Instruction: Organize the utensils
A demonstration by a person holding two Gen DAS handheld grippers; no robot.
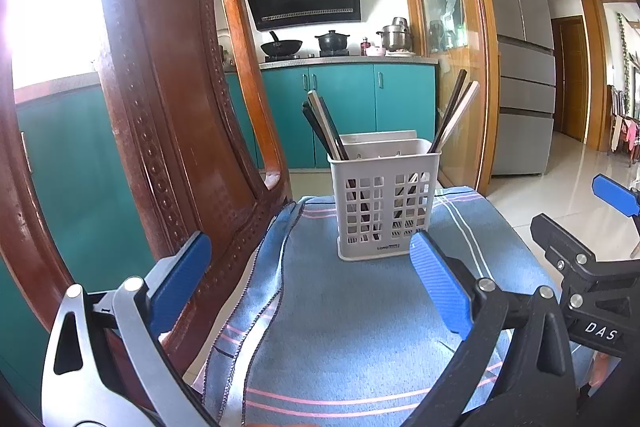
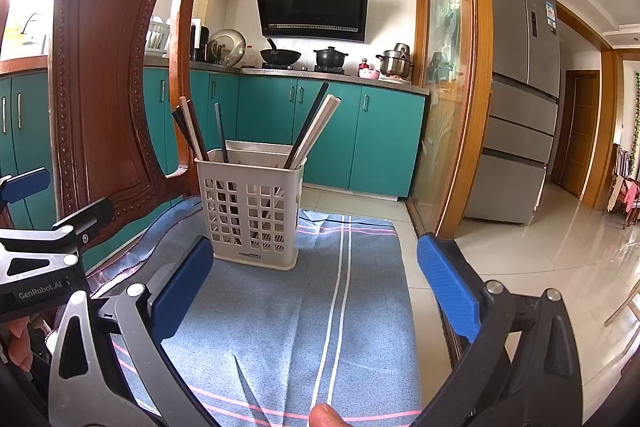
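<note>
A white perforated utensil holder stands upright on a blue striped cloth. Dark and pale chopsticks lean out of it, some to the left and some to the right. My left gripper is open just in front of the holder, with nothing between its blue fingers. My right gripper is also open and empty, a little short of the holder and to its right. A thin dark streak lies on the cloth near me; I cannot tell what it is.
A carved wooden chair back rises close on the left of the cloth. Tiled floor lies to the right, past a wood-framed glass partition. Teal kitchen cabinets stand behind. A person's fingertip shows at the bottom edge.
</note>
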